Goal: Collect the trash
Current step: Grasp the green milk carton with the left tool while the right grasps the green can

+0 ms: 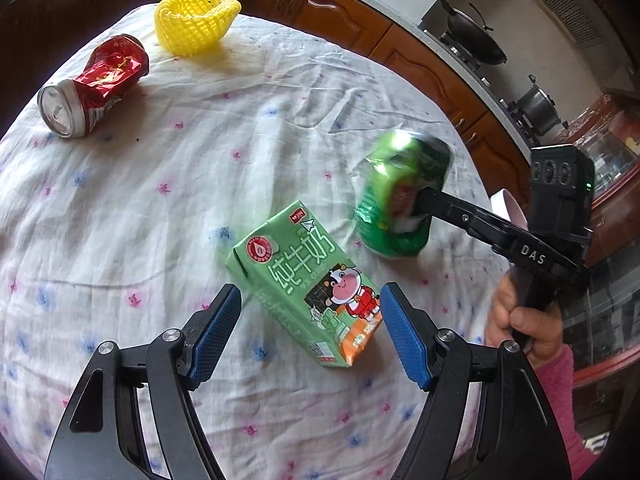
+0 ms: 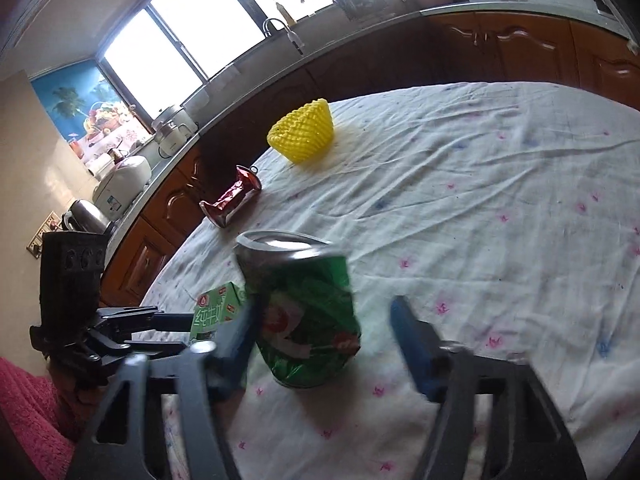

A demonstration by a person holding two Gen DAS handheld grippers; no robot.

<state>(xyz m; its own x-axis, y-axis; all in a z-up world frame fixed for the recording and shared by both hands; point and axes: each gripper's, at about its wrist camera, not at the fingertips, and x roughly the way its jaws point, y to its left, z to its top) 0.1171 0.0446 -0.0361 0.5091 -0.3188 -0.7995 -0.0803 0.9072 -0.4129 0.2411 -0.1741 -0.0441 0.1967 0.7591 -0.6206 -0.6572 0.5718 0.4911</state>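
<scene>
A green milk carton (image 1: 308,280) lies on the white cloth-covered table (image 1: 180,184), between the blue pads of my open left gripper (image 1: 310,304), with a gap on each side. A crushed green can (image 2: 308,316) stands upright between the fingers of my open right gripper (image 2: 326,320); the left finger is close to it, the right finger is apart. The can (image 1: 400,196) and the right gripper (image 1: 424,208) also show in the left wrist view, blurred. A crushed red can (image 1: 96,84) and a yellow foam fruit net (image 1: 192,24) lie at the far side.
Wooden kitchen cabinets (image 2: 500,48) and a counter with a sink tap (image 2: 280,28), rice cookers (image 2: 124,180) and a kettle ring the table. A stove with a wok (image 1: 476,36) and a pot (image 1: 538,106) stands to the right. The table's edge drops off near the red can (image 2: 232,200).
</scene>
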